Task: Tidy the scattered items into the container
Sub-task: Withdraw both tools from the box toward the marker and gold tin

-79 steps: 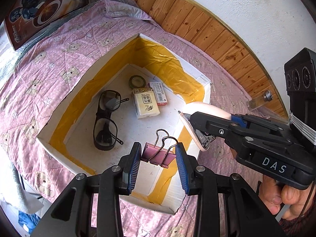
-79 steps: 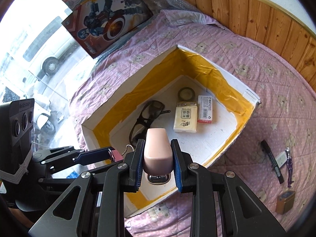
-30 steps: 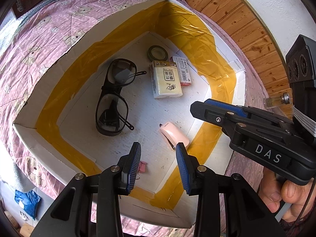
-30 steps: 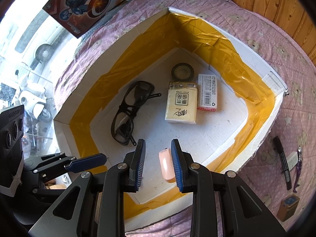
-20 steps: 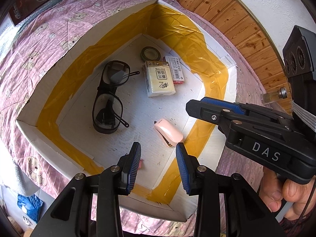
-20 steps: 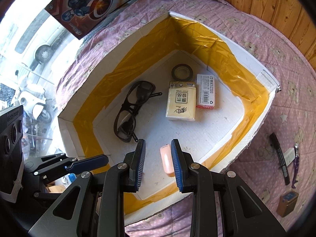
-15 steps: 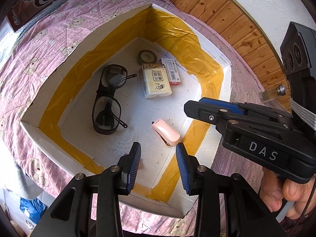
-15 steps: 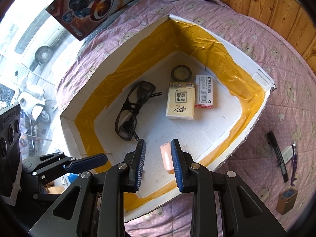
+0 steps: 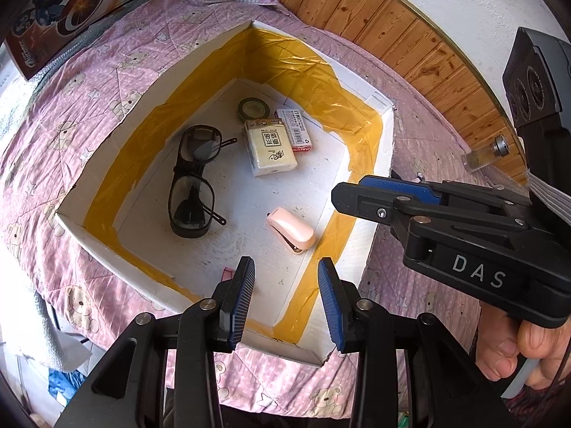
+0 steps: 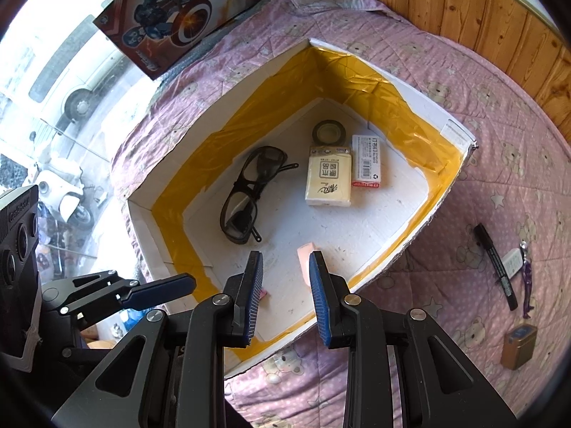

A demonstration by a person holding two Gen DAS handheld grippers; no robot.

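Note:
A white box with yellow-taped walls (image 9: 382, 149) (image 10: 460, 135) lies on the pink quilt. Inside it rest dark glasses (image 9: 192, 182) (image 10: 249, 192), a tape roll (image 9: 253, 108) (image 10: 329, 132), a tissue pack (image 9: 271, 146) (image 10: 329, 180), a red-edged card box (image 9: 295, 130) (image 10: 367, 160), a pink stapler (image 9: 291, 228) (image 10: 307, 256) and a pink binder clip (image 9: 227, 271) (image 10: 262, 293), mostly hidden by a finger. My left gripper (image 9: 285, 297) hovers open above the box's near corner, empty. My right gripper (image 10: 285, 296) is open and empty too, over the stapler.
On the quilt right of the box lie a black marker (image 10: 496, 267), a white remote with a purple key strap (image 10: 519, 262) and a small brown box (image 10: 519, 346). A glass bottle (image 9: 485, 153) lies by the wooden wall. A toy box (image 10: 178, 10) leans at the back left.
Both grippers let go of their loads: the binder clip and the stapler now lie in the box. Since then both open grippers have risen and pulled back from it.

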